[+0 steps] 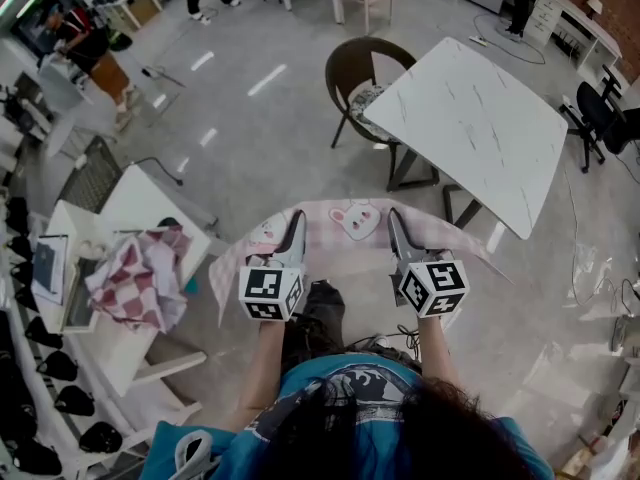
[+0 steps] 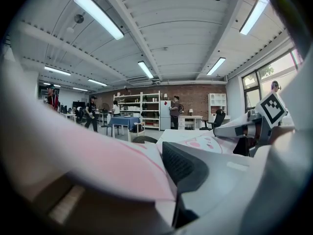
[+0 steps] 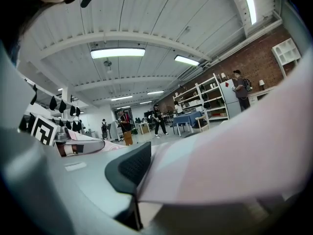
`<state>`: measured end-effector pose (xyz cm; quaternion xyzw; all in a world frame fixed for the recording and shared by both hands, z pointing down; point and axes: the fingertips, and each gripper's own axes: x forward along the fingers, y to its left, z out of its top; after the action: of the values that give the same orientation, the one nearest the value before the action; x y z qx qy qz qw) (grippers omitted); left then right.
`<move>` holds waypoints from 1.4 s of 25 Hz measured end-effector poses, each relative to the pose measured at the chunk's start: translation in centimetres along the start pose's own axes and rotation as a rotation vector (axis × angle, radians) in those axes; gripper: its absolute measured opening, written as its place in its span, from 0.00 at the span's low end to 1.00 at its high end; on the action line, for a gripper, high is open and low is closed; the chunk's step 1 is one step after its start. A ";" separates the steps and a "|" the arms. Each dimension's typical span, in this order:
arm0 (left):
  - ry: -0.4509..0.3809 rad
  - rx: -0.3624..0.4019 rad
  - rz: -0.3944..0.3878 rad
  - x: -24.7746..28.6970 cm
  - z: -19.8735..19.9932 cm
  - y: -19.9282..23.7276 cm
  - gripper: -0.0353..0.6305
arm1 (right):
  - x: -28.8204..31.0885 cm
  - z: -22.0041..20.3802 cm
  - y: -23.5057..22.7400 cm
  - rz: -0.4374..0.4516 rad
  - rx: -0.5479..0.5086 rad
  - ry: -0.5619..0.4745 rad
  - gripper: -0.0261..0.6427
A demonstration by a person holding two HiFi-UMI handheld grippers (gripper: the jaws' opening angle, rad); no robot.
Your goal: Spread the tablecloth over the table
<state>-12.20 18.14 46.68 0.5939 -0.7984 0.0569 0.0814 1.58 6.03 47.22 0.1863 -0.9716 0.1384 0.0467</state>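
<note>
A pink checked tablecloth point(image 1: 345, 223) with a rabbit print hangs stretched in the air between my two grippers, in front of the person's body. My left gripper point(image 1: 297, 220) is shut on the cloth's left part and my right gripper point(image 1: 393, 218) on its right part. In the left gripper view the tablecloth point(image 2: 98, 160) lies pinched against the black pad point(image 2: 183, 168). The right gripper view shows the tablecloth point(image 3: 234, 155) clamped at its black pad point(image 3: 129, 170). The white marble table point(image 1: 480, 128) stands bare ahead and to the right, a short way beyond the cloth.
A brown chair point(image 1: 360, 68) stands behind the marble table. At the left is a white side table point(image 1: 135, 203) with a red checked cloth point(image 1: 140, 278) heaped on it. Black items point(image 1: 40, 368) line the left edge. A black office chair point(image 1: 595, 113) is at the far right; people walk in the background.
</note>
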 end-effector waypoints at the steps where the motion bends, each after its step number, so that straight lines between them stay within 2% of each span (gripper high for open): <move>1: 0.005 -0.005 -0.006 0.8 0.1 1.3 0.15 | 1.4 0.1 0.2 -0.005 0.007 0.004 0.15; 11: 0.007 -0.013 -0.095 8.0 1.7 12.1 0.15 | 13.0 1.2 2.0 -0.076 0.064 0.015 0.15; 18: -0.040 -0.021 -0.166 11.6 3.6 16.6 0.15 | 17.7 3.0 2.6 -0.125 0.071 -0.016 0.15; 28: -0.118 0.093 -0.260 15.3 8.0 17.2 0.16 | 19.1 6.7 2.0 -0.185 -0.004 -0.061 0.15; 35: -0.200 0.170 -0.326 18.7 13.7 15.5 0.16 | 19.1 12.6 0.0 -0.219 -0.105 -0.140 0.15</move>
<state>-33.12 2.46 37.04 0.7226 -0.6882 0.0508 -0.0406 -16.59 -4.24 37.83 0.2976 -0.9522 0.0682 0.0036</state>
